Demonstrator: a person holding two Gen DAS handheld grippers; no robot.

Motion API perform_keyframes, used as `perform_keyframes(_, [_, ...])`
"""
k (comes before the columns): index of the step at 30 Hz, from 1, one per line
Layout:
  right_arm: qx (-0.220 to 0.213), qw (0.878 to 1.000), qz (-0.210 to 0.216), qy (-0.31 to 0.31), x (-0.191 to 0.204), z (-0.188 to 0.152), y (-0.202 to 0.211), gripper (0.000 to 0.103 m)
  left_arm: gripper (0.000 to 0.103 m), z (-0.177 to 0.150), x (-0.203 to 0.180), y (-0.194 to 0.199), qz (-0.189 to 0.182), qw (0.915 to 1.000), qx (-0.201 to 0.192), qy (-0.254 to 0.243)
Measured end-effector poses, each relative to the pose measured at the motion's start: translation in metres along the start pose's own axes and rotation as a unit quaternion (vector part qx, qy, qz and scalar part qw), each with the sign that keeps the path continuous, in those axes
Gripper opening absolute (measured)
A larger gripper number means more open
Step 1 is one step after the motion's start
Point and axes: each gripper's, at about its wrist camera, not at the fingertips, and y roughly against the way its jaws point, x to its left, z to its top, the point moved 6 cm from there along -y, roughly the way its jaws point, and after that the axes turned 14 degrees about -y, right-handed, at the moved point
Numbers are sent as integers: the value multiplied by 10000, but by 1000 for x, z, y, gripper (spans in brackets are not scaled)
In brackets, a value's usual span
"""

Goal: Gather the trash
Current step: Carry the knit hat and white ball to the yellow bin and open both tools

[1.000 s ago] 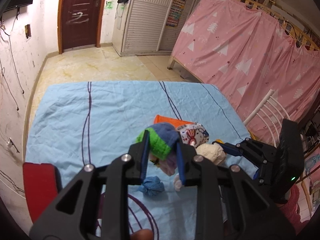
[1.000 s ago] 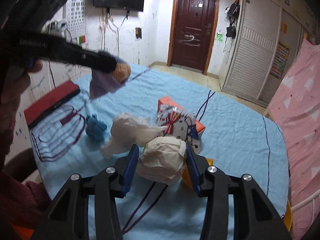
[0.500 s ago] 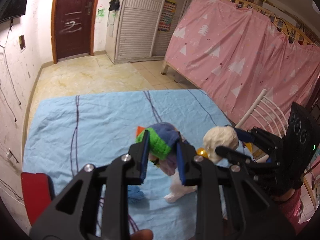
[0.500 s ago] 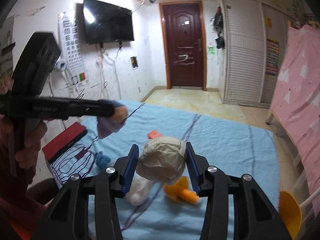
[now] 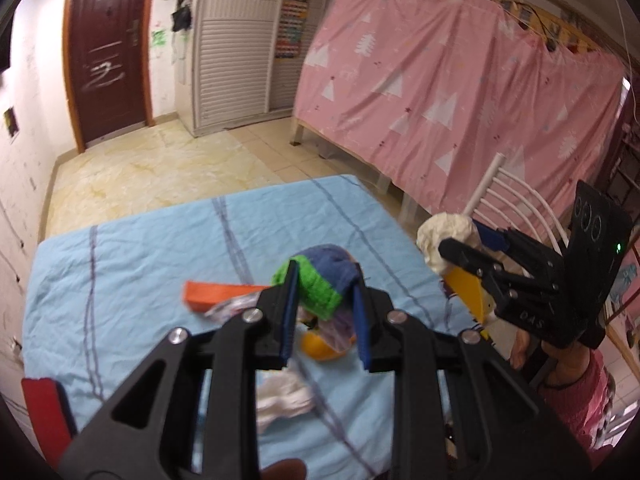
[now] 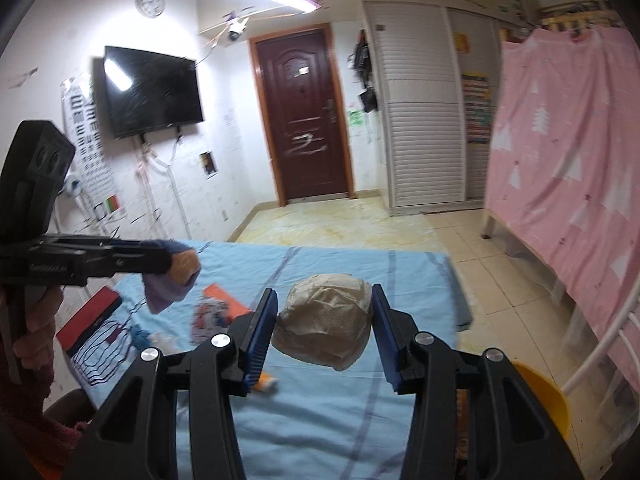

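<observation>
While two claws grip, each [image 5: 322,300] [image 6: 324,328] holds one wad.

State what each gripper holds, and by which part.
Left gripper: a green-and-blue cloth bundle, pinched across its sides. Right gripper: a crumpled paper ball, gripped across its sides.

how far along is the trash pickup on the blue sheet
Nothing visibly binned yet. In hand: the left tool grips a green-and-blue crumpled wad, and the right tool grips a beige crumpled paper ball. Left: the orange flat box, white crumpled tissue and a printed wrapper.
</observation>
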Motion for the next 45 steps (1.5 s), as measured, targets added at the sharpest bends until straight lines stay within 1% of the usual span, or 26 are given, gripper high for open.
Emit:
perform_keyframes(7, [-308,9980,-434,-330,-54,10,27,40,23,24,-50,-27,-242,9990,118,-364])
perform_keyframes(10, [-414,9956,-709,-461,-78,11,35,40,23,34,-70,-41,-357,9983,162,-441])
perform_keyframes(17, [-443,9880,-1192,-878,-135,5,43,40,23,55,-121,-81,-696,9959,308,-492])
perform_keyframes(24, [-430,9804,-1439,-1273,-178,-1,47,41,23,71,-160,-115,-851,9939,456,-539])
perform_keyframes(31, [-443,9738,-1593,-1559,-206,-8,50,42,23,78,-180,-141,-858,9932,604,-511])
perform_keyframes(34, [-455,9722,-1615,-1636,-213,-10,52,42,26,79,-186,-155,-853,9928,701,-455])
perform_keyframes(35, [-450,9717,-1632,-1646,-215,-11,52,44,28,78,-186,-157,-868,9926,727,-433])
perform_keyframes(38, [-449,9699,-1735,-1647,-219,-13,52,50,29,76,-188,-166,-872,9921,819,-386])
perform_keyframes(42, [-488,9690,-1731,-1696,-220,-12,54,52,36,73,-184,-170,-942,9915,863,-232])
perform_keyframes(44, [-510,9689,-1722,-1705,-219,-11,54,52,53,73,-180,-171,-996,9913,847,-149])
perform_keyframes(45, [-512,9691,-1712,-1701,-218,-11,54,52,55,73,-178,-170,-996,9915,833,-104])
